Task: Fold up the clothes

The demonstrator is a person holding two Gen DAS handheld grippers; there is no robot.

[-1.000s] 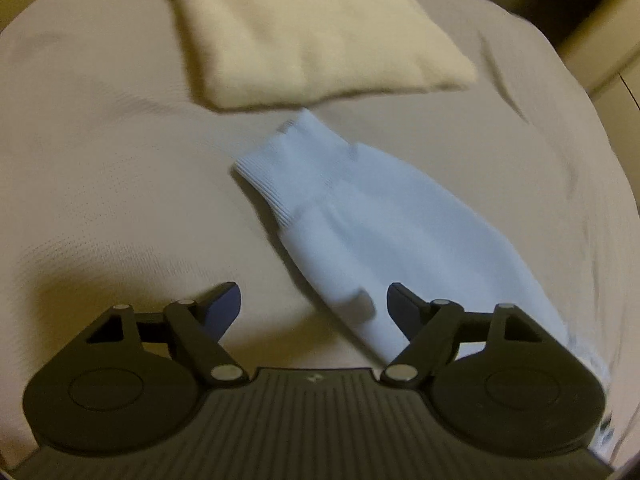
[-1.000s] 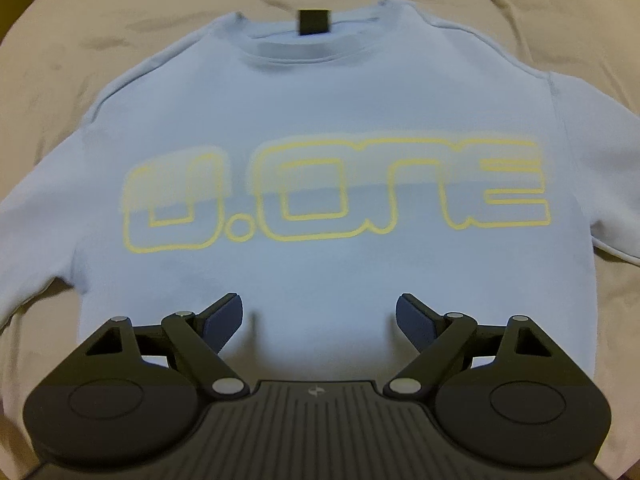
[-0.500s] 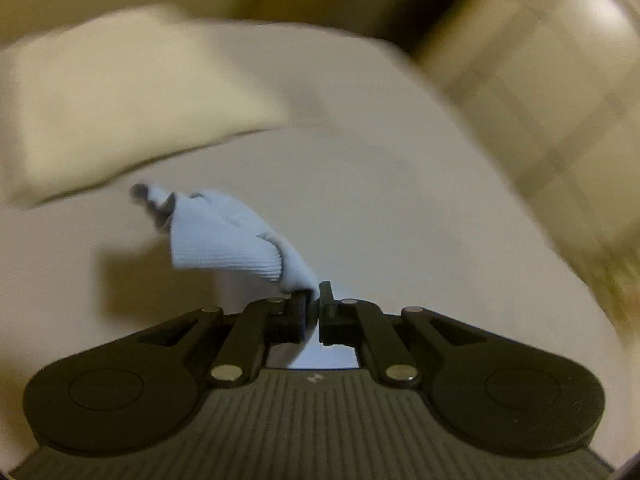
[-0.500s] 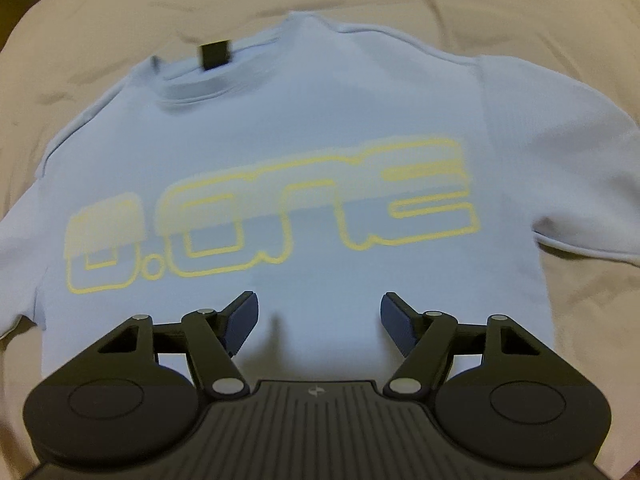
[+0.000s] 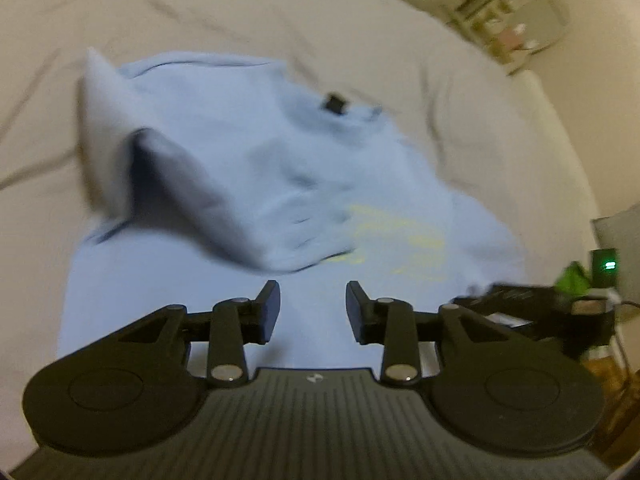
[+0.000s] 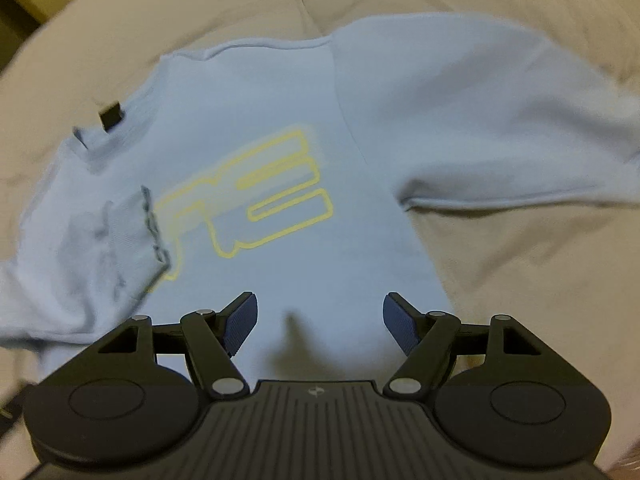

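Left wrist view. The left gripper (image 5: 313, 304) hangs over the lower body of the light-blue sweatshirt (image 5: 168, 280), its jaws parted a moderate way with nothing between them. The sweatshirt lies face up on the bed (image 5: 360, 40), which serves as the folding surface. One sleeve (image 5: 224, 200) is laid across the chest, partly covering the yellow lettering (image 5: 396, 236); the placement suits a first inward fold that narrows the garment. Its fold line stands up in a soft ridge rather than lying flat, probably because the thick fabric resists creasing. The neck label (image 5: 335, 103) marks the collar end, away from the gripper. The view is motion-blurred, so fine detail of the sleeve is uncertain. Dark equipment (image 5: 560, 312) with a green light sits at the right edge.

Right wrist view. The right gripper (image 6: 319, 326) hovers near the hem of the sweatshirt (image 6: 280, 280), jaws wide apart and empty. The folded sleeve's ribbed cuff (image 6: 154, 228) rests on the lettering (image 6: 260, 200). The other sleeve (image 6: 500, 128) lies spread out on the bed (image 6: 520, 280), not yet folded; judged from the layout, it is the next part to be brought inward, and the wide jaw opening fits an approach to grasp it.
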